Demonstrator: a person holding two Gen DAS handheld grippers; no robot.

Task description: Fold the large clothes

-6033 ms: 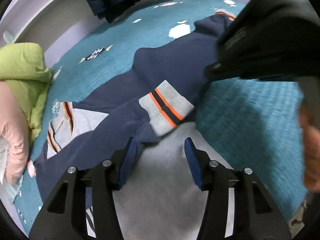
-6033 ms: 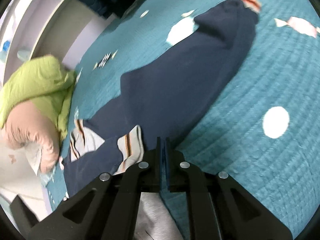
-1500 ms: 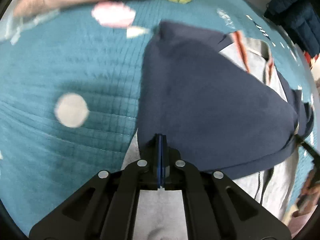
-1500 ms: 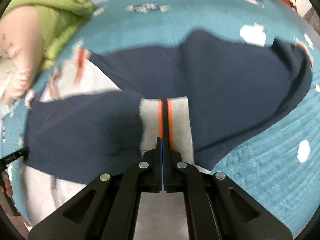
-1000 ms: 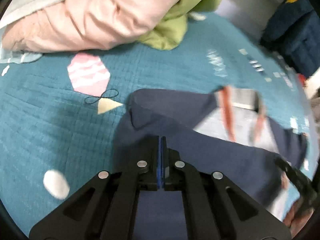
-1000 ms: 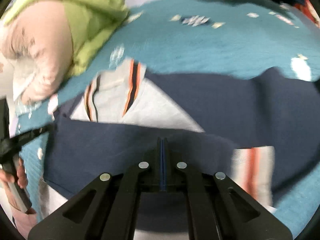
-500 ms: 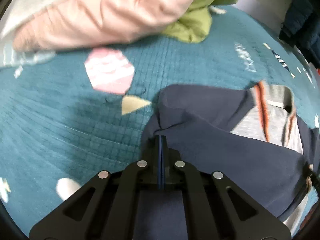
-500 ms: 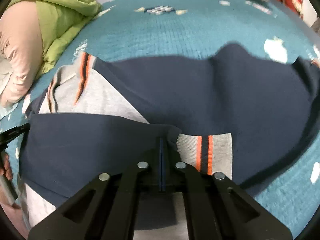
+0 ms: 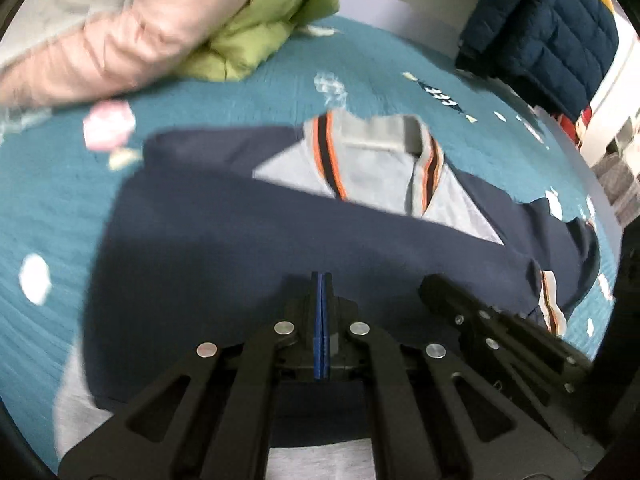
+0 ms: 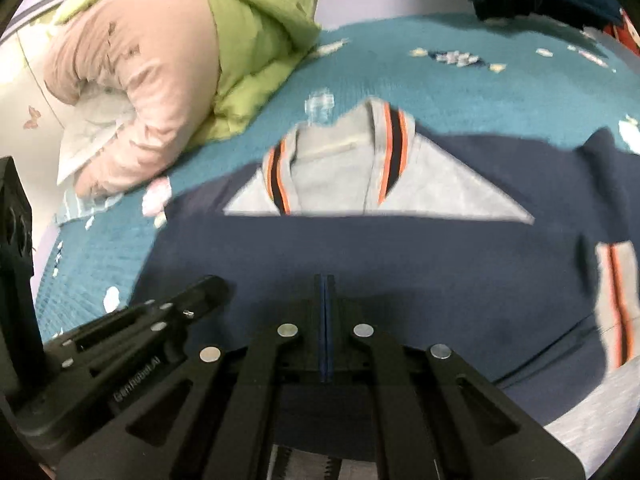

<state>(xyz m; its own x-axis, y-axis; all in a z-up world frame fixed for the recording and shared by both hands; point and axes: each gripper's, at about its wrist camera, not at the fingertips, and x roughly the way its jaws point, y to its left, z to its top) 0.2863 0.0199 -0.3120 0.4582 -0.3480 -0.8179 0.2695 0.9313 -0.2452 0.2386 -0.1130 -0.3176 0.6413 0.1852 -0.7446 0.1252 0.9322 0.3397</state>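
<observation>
Your left gripper [image 9: 321, 280] and right gripper [image 10: 325, 282] hang side by side over the near part of the jacket [image 9: 248, 248]. Both pairs of jaws are closed flat, and I cannot tell whether any cloth is pinched between them. The jacket lies straight ahead on the teal quilted bed cover [image 9: 60, 184], its long axis across your view, with the gray collar [image 10: 340, 156] on the far side. Neither gripper is clearly nearer. The navy fabric looks soft and thick, folded over the gray lining; the striped cuff [image 10: 616, 304] on the right is ribbed knit.
</observation>
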